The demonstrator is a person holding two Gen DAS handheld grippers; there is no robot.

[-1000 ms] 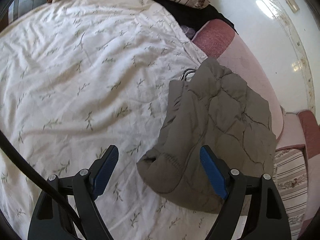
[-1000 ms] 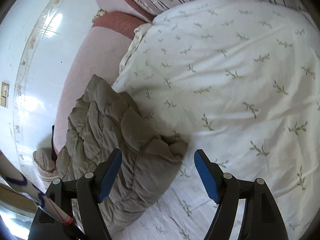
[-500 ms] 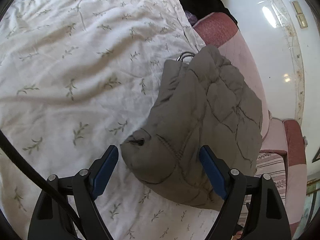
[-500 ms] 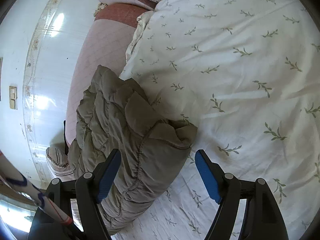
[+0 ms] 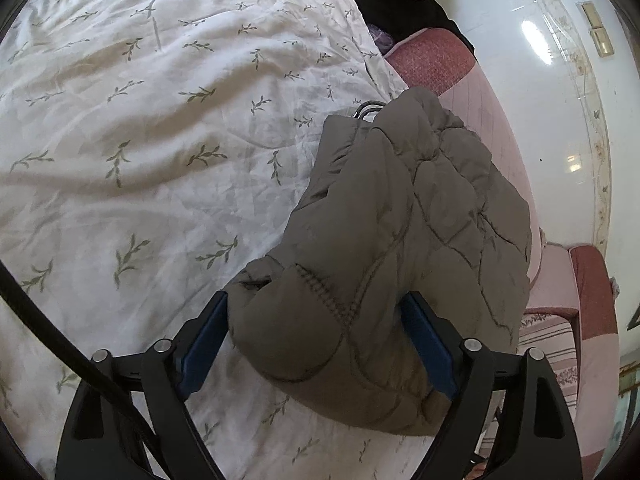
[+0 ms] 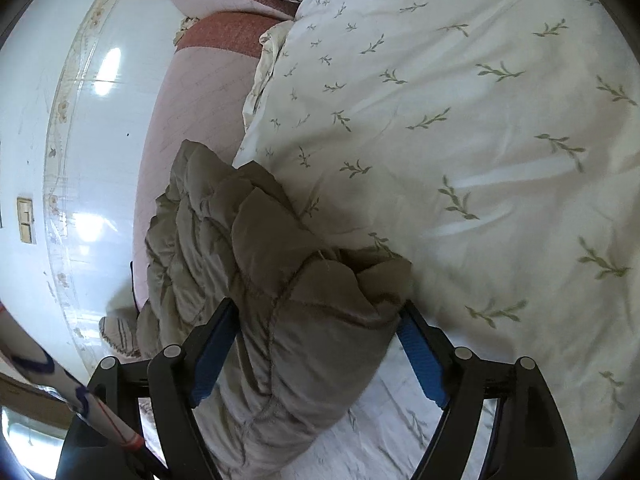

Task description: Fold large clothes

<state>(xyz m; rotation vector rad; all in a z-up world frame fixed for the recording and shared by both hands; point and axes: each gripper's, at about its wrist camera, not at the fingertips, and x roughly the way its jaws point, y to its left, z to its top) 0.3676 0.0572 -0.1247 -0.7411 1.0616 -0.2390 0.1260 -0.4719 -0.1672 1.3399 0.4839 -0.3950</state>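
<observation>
You are working a quilted olive jacket (image 5: 404, 248) that is lying bunched into a thick bundle on the leaf-print bedspread (image 5: 132, 128), at the edge next to the pink sofa (image 5: 484, 120). A dark hanger hook (image 5: 366, 110) is poking out at the jacket's far end.

Your left gripper (image 5: 318, 338) is straddling the near rolled end of the bundle, blue pads (image 5: 202, 350) spread wide on either side; the padding is filling the gap, but the jaws are not yet squeezing it. Your right gripper (image 6: 320, 346) is doing the same at the opposite end of the jacket (image 6: 256, 264), tongs spread, fabric bulging between them against the bedspread (image 6: 460, 120).

Judgement: you are sitting at the grasp step, both ends lined up, fold looking mostly done. Next move is calling for both grippers to close together, deep enough to catch every layer. Risk: slick puffy layers sliding apart, bundle tipping off the bed edge.
</observation>
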